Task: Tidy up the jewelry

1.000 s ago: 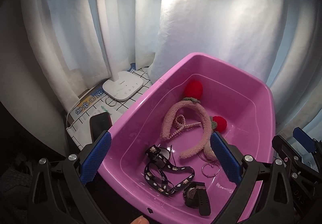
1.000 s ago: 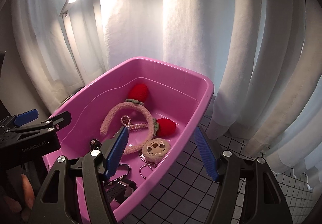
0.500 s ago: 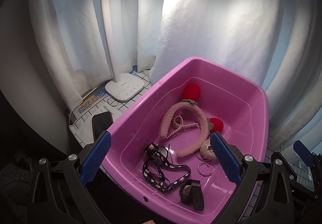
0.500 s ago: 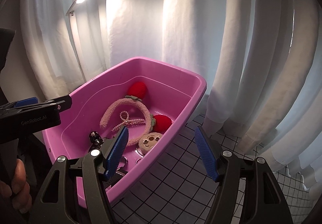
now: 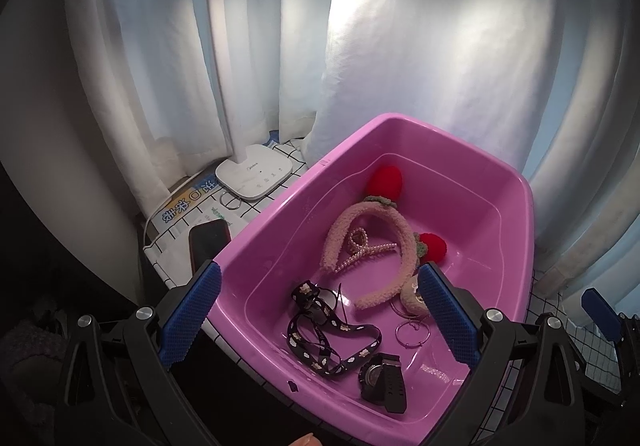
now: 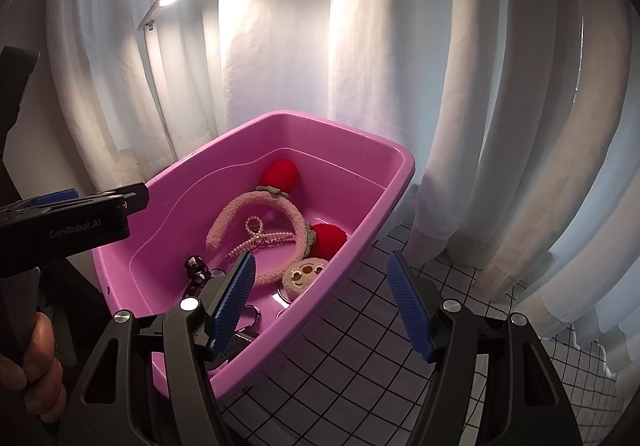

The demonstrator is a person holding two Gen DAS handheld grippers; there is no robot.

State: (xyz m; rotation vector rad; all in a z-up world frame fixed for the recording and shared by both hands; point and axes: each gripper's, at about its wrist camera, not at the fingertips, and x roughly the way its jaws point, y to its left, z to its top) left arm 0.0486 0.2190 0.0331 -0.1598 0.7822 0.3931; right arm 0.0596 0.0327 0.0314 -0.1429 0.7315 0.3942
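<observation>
I'm looking at a counter (image 6: 360,330) covered in white cloth with a black grid. Sitting on it is a pink plastic rectangular tub (image 5: 528,230). Just left of the tub I see a white desk-lamp base (image 5: 256,175), a thin metal ring (image 5: 229,201), a dark phone (image 5: 210,244) and a blue-and-yellow printed sheet (image 5: 182,205).

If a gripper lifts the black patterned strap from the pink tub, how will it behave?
The black patterned strap lies in loose overlapping loops, so it probably hangs limp. It looks thin, likely light. One loop reaches the black watch, so it might drag that.
</observation>
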